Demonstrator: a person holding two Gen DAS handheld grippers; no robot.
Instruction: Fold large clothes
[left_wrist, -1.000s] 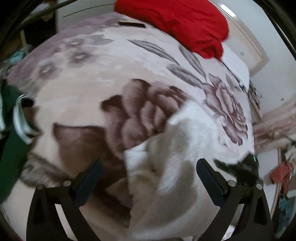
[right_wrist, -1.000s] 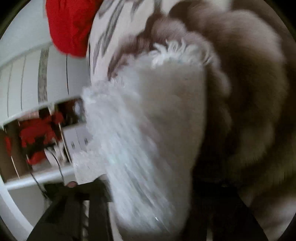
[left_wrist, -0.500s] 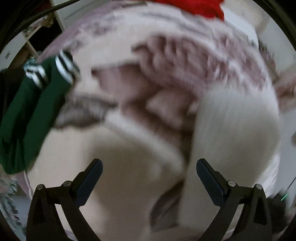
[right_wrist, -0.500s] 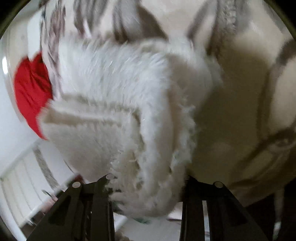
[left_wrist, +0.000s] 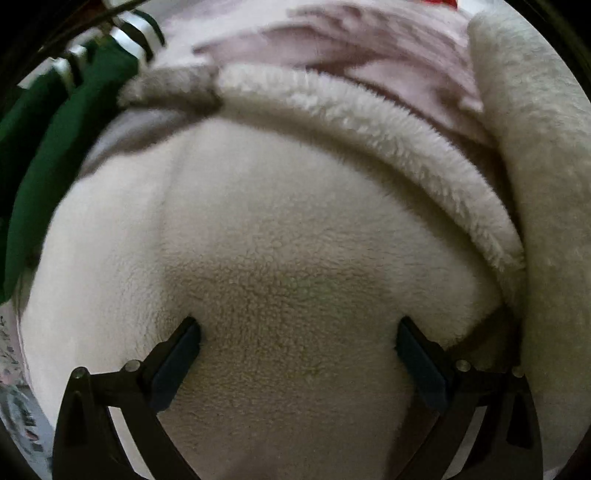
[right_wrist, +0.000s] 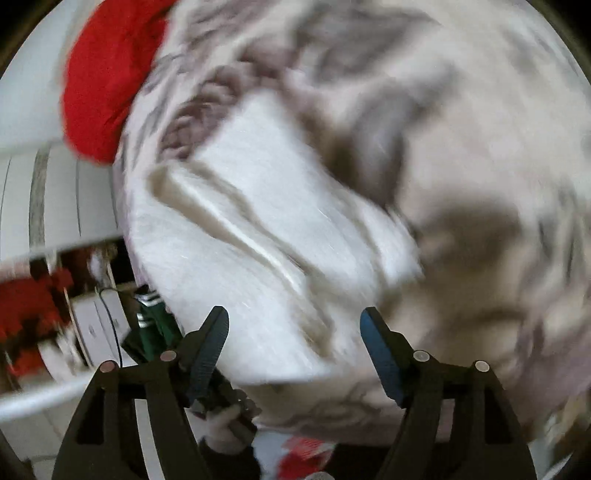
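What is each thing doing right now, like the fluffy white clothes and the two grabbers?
Fluffy white fleece garment: partly folded, lying on the flowered blanket.
Left gripper: fingers open, pressed into the fleece.
Right gripper: fingers have just been opening, nothing between them.
Green striped garment: crumpled, unfolded.
Red cloth: heaped.

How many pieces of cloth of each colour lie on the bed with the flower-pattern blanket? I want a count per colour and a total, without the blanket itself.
White fluffy fleece garment: 1
Red cloth bundle: 1
Green garment with white stripes: 1
Total: 3, all on or at the edge of the flower-pattern blanket.
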